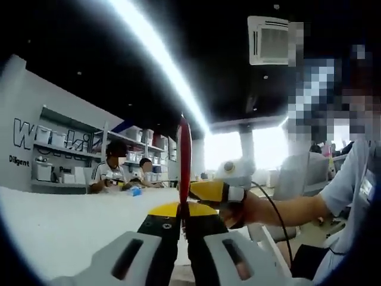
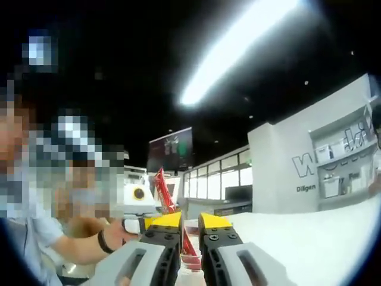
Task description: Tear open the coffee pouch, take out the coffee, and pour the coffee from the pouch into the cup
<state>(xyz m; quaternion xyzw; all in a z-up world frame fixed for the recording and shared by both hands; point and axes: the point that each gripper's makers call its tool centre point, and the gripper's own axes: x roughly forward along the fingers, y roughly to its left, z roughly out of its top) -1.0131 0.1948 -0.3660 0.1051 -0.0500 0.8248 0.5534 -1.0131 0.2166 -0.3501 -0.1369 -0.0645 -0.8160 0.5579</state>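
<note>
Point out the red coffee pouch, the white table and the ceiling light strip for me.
red coffee pouch [image 1: 185, 156], left gripper view, its thin upright edge.
white table [image 1: 65, 223], left gripper view, bare top.
ceiling light strip [image 2: 235, 49], right gripper view, its bright middle.

Red coffee pouch held up over the white tabletop [image 2: 309, 238]

The right gripper [image 2: 189, 223] has its yellow-tipped jaws nearly together, with the red coffee pouch [image 2: 165, 193] (seen edge-on, tilted) rising just left of the narrow gap. The left gripper [image 2: 138, 223], in a person's hand [image 2: 113, 233], meets the pouch from the left.
</note>
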